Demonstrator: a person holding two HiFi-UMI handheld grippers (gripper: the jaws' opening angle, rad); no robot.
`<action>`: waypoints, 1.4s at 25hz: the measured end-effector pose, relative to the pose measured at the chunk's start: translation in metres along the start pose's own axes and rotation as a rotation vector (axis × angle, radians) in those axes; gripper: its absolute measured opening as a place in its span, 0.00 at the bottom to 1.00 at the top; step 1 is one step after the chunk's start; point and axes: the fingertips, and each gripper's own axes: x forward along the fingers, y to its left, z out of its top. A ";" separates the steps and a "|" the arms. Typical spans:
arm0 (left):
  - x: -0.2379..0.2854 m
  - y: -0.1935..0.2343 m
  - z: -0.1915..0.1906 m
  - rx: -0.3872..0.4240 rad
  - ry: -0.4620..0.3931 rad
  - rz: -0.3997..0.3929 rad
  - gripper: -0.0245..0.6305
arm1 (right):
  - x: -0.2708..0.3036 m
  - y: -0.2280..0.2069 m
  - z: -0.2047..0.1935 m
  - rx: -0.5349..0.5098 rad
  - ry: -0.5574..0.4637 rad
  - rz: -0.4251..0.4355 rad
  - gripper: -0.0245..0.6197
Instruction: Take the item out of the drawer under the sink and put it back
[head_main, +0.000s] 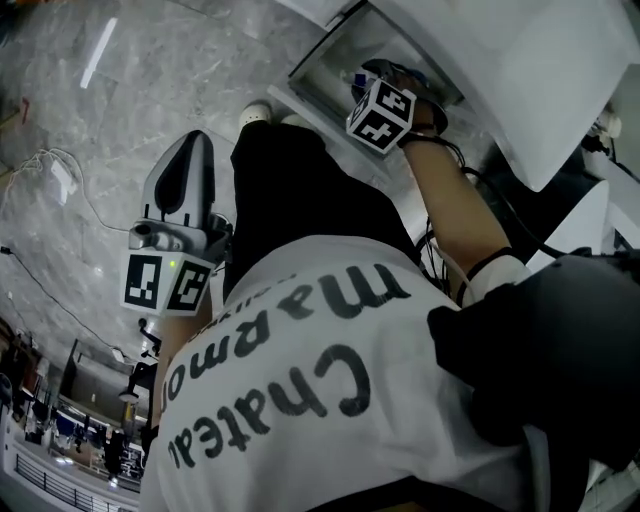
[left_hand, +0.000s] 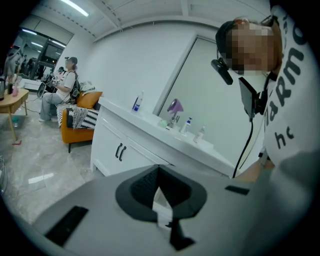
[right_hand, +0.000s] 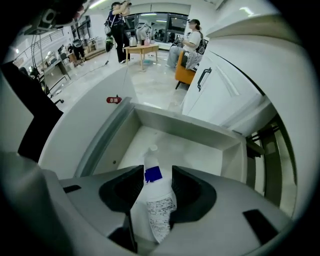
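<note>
We see the right gripper (right_hand: 157, 172) jaws spread, white bottle (right_hand: 159, 205) between them, not pinched, down in the drawer (right_hand: 190, 127). Left gripper (left_hand: 159, 170) jaws pressed together, empty, well apart.

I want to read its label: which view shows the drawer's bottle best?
Right gripper view: the white bottle is close, blue label and print facing. In the head view the right gripper largely covers it; the left gripper view misses it.
</note>
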 end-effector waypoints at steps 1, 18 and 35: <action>-0.001 0.001 0.001 -0.002 -0.001 0.003 0.05 | 0.002 0.000 0.001 -0.005 0.008 0.006 0.31; 0.000 0.004 0.002 0.052 0.019 0.013 0.05 | 0.027 0.001 0.006 0.035 0.061 0.055 0.23; 0.007 0.024 0.010 0.012 0.003 -0.050 0.05 | 0.037 -0.002 0.003 0.074 0.145 -0.010 0.24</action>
